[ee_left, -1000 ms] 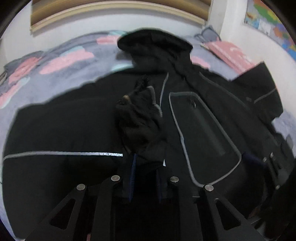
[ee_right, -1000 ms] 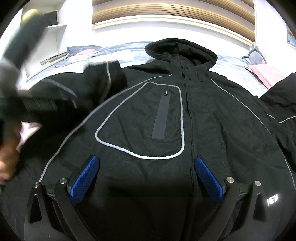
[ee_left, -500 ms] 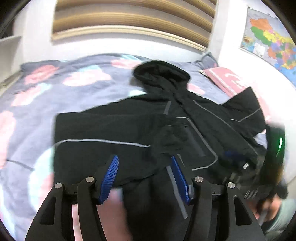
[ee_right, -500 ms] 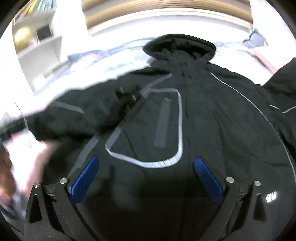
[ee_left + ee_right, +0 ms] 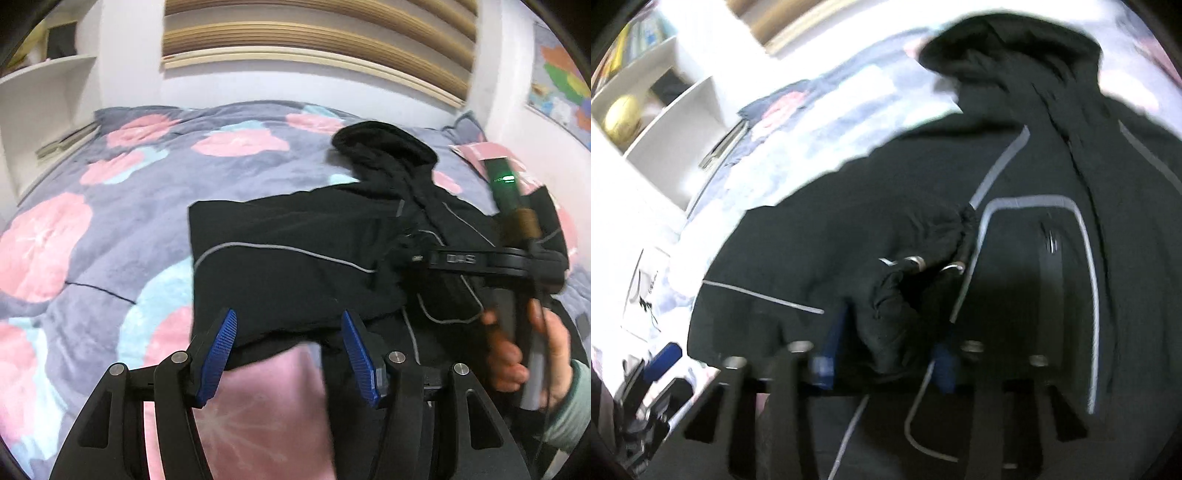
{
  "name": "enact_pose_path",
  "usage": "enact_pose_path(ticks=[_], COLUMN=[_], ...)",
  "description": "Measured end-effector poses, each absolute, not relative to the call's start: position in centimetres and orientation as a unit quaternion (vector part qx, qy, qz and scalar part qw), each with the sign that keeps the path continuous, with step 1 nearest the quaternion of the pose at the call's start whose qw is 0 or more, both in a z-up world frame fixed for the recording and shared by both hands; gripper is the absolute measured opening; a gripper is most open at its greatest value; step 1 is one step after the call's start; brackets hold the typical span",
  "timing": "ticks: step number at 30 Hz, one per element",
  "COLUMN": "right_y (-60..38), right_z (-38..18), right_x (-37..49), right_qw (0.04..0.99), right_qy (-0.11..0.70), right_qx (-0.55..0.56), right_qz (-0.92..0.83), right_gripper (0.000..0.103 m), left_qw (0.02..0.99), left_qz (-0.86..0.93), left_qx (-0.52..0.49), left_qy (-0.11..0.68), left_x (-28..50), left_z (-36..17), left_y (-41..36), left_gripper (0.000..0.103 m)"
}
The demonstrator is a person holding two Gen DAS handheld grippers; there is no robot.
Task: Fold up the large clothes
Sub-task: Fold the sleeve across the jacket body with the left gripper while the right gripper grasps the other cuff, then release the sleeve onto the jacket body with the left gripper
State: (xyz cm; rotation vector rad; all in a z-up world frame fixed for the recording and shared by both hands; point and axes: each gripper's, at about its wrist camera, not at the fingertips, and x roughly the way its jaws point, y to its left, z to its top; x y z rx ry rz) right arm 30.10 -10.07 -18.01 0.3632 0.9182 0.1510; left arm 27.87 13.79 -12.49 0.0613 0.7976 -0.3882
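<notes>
A black hooded jacket (image 5: 295,266) with grey piping lies on the bed, its left sleeve folded across the chest. My left gripper (image 5: 288,343) is open and empty, just above the folded sleeve's near edge. My right gripper (image 5: 886,350) is shut on the sleeve cuff (image 5: 897,317), a bunch of black cloth between its blue pads. The right gripper also shows in the left wrist view (image 5: 480,260), over the jacket's chest, with the hand that holds it. The hood (image 5: 1008,48) lies at the far end.
The bed has a grey cover with pink and blue blotches (image 5: 147,206). White shelves (image 5: 48,103) stand to the left. A pink pillow (image 5: 487,155) lies at the far right near the wall.
My left gripper let go of the sleeve and pulled back to the left, now open. My right gripper moved in and shut on the sleeve cuff.
</notes>
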Motion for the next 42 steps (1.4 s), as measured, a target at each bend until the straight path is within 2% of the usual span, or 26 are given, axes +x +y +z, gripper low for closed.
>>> enact_pose_path(ticks=[7, 13, 19, 25, 32, 34, 37, 40, 42], right_y=[-13.7, -20.4, -27.6, -34.1, -37.6, -38.7, -39.9, -40.8, -40.5], right_z=[-10.9, -5.7, -2.4, -5.0, -14.8, -17.6, -20.0, -18.6, -15.9], right_x=[27.2, 23.6, 20.2, 19.1, 19.0, 18.9, 17.9, 16.3, 15.2], right_qw=[0.91, 0.93, 0.947, 0.936, 0.897, 0.88, 0.862, 0.859, 0.872], right_qy=[0.374, 0.328, 0.292, 0.323, 0.413, 0.442, 0.467, 0.465, 0.44], right_qx=[0.166, 0.162, 0.134, 0.135, 0.144, 0.161, 0.187, 0.198, 0.187], right_qz=[0.073, 0.041, -0.017, -0.045, -0.068, -0.072, -0.068, -0.078, -0.1], right_gripper=[0.028, 0.027, 0.027, 0.028, 0.028, 0.028, 0.033, 0.041, 0.053], left_qw=[0.914, 0.917, 0.907, 0.884, 0.844, 0.844, 0.845, 0.846, 0.85], left_qz=[-0.171, -0.19, -0.222, -0.242, -0.226, -0.223, -0.225, -0.221, -0.236], left_qx=[0.021, 0.031, 0.047, 0.07, 0.082, 0.093, 0.094, 0.094, 0.07], left_qy=[0.367, 0.35, 0.355, 0.394, 0.479, 0.479, 0.476, 0.477, 0.466], left_x=[28.6, 28.5, 28.9, 30.3, 32.8, 32.9, 32.9, 32.6, 31.8], left_z=[-9.5, -6.5, -5.9, -9.1, -17.6, -19.6, -19.7, -18.8, -17.3], left_y=[12.2, 7.8, 2.3, -3.2, -7.2, -7.6, -7.5, -7.3, -7.0], left_gripper=[0.06, 0.06, 0.06, 0.06, 0.06, 0.061, 0.061, 0.061, 0.061])
